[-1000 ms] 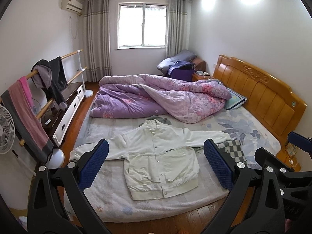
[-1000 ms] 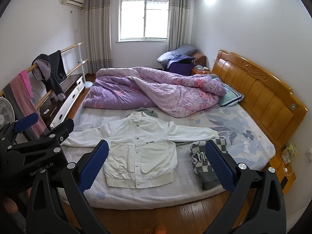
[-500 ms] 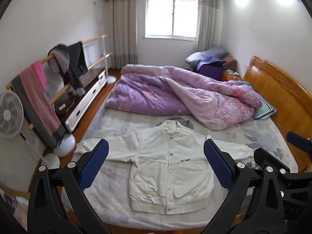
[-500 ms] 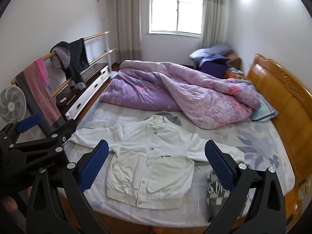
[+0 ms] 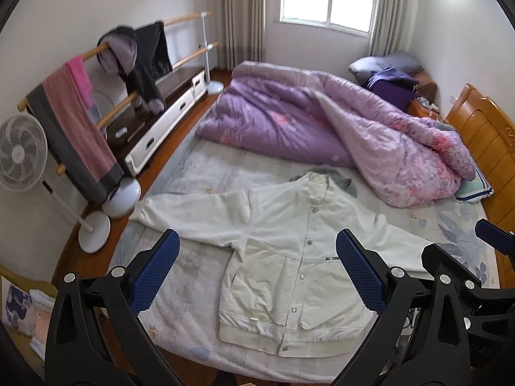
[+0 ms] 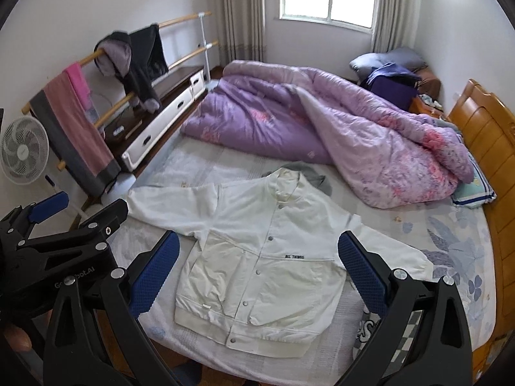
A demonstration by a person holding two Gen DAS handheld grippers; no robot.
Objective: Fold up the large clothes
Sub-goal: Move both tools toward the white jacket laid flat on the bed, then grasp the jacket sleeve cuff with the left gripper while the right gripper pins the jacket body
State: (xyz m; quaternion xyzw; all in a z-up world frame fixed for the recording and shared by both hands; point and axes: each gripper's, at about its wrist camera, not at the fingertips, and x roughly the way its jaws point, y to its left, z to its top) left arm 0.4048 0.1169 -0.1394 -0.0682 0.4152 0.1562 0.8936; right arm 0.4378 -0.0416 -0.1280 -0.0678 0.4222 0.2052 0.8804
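A white snap-button jacket (image 5: 289,257) lies flat and face up on the bed, both sleeves spread out, collar toward the quilt; it also shows in the right wrist view (image 6: 257,257). My left gripper (image 5: 257,270) is open and empty, held above the near edge of the bed over the jacket. My right gripper (image 6: 257,270) is open and empty, also above the jacket's lower half. The left gripper shows at the left edge of the right wrist view (image 6: 64,234).
A purple quilt (image 5: 322,128) is heaped at the back of the bed. A checked folded garment (image 6: 370,328) lies at the jacket's right. A wooden headboard (image 6: 482,148) is on the right. A clothes rack (image 5: 96,96) and a fan (image 5: 19,157) stand at the left.
Both grippers have moved closer to the bed and tilted down, so the jacket looks larger. The view has swung left. The jacket has not moved.
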